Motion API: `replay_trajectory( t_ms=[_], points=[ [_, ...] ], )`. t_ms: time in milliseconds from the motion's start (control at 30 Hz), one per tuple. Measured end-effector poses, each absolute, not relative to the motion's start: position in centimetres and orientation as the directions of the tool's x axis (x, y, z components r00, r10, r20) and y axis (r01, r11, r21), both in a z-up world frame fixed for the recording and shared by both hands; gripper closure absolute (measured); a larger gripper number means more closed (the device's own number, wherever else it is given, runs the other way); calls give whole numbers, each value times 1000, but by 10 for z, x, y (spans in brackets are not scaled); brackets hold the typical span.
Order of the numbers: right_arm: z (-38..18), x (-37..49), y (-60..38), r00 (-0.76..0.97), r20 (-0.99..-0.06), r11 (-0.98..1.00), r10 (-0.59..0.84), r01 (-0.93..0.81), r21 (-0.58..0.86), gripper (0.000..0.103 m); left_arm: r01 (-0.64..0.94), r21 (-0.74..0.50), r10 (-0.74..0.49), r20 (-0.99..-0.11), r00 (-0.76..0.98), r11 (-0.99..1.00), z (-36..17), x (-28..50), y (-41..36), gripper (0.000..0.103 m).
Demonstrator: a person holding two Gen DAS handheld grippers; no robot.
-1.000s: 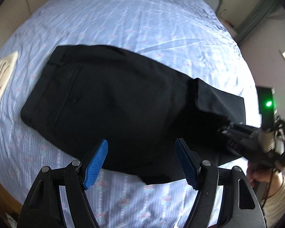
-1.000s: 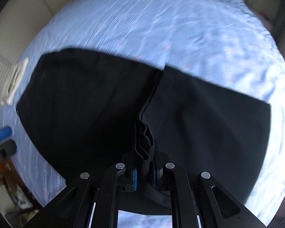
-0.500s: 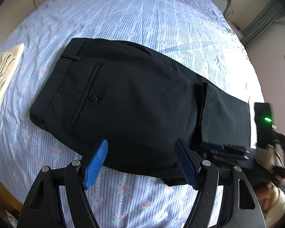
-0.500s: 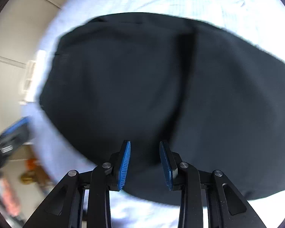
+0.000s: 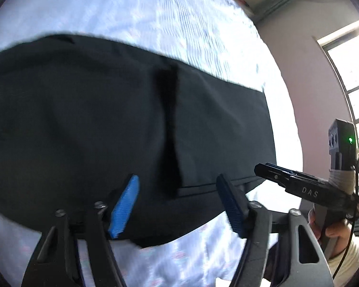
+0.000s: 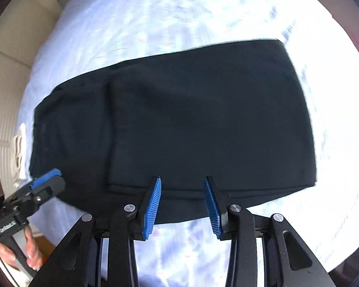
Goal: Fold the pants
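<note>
The black pants (image 5: 88, 124) lie flat on the bed, legs folded back over the upper part; the folded edge runs as a dark vertical line. In the right wrist view the pants (image 6: 191, 129) span the middle. My left gripper (image 5: 177, 205) is open and empty, just above the pants' near edge. My right gripper (image 6: 182, 205) is open and empty over the near edge of the folded leg part. The right gripper also shows in the left wrist view (image 5: 270, 169), and the left gripper in the right wrist view (image 6: 47, 179).
The bed (image 5: 179, 24) has a pale blue striped sheet (image 6: 155, 24) with small flowers. A folded cream cloth (image 6: 19, 153) lies at the bed's left edge. A wall and window (image 5: 347, 71) stand to the right.
My right gripper let go of the folded leg fabric and opened wide, then drew back to the near edge. My left gripper moved right along the pants, staying open.
</note>
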State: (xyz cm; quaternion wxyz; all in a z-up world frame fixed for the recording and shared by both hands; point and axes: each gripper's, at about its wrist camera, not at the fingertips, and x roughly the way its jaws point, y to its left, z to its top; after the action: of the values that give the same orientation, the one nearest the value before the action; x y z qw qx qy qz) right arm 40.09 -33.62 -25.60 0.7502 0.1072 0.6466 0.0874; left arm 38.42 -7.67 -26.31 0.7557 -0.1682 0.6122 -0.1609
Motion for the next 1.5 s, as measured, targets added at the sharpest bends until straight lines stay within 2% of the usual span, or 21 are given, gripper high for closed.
replay_trajectory(
  t_ms=[33, 100, 133, 233, 467, 633, 700, 833, 1100, 1300, 1500],
  points=[
    [-259, 401, -341, 146, -953, 963, 265, 16, 270, 64, 29, -458, -455, -872, 178, 889, -270, 389, -83, 49],
    [-266, 401, -348, 136, -953, 961, 269, 28, 275, 64, 26, -458, -456, -877, 153, 889, -280, 394, -96, 66],
    [-269, 401, -350, 133, -953, 960, 273, 31, 279, 64, 25, -460, -458, -876, 148, 888, -284, 396, -101, 68],
    [-270, 398, -364, 125, -949, 956, 288, 28, 293, 64, 24, -477, -475, -868, 143, 879, -290, 400, -110, 68],
    [-282, 393, -368, 111, -939, 943, 325, 37, 331, 64, -25, -411, -405, -906, 122, 911, -302, 402, -109, 71],
    [-290, 392, -369, 100, -933, 936, 345, 35, 349, 64, -47, -451, -445, -889, 108, 891, -308, 403, -109, 72],
    [-294, 394, -368, 92, -935, 938, 342, 27, 345, 64, -58, -452, -444, -889, 110, 890, -307, 403, -108, 76],
    [-305, 398, -362, 71, -942, 944, 329, 3, 330, 64, -99, -500, -489, -865, 115, 860, -305, 404, -103, 76],
    [-315, 398, -362, 43, -953, 954, 299, -53, 296, 64, -146, -497, -491, -868, 78, 855, -320, 411, -101, 75],
    [-317, 401, -351, 44, -955, 955, 293, -57, 290, 64, -122, -547, -539, -837, 93, 828, -310, 413, -106, 76],
    [-318, 403, -344, 43, -956, 955, 291, -69, 287, 64, -38, -505, -500, -860, 103, 862, -303, 420, -122, 75]
  ],
)
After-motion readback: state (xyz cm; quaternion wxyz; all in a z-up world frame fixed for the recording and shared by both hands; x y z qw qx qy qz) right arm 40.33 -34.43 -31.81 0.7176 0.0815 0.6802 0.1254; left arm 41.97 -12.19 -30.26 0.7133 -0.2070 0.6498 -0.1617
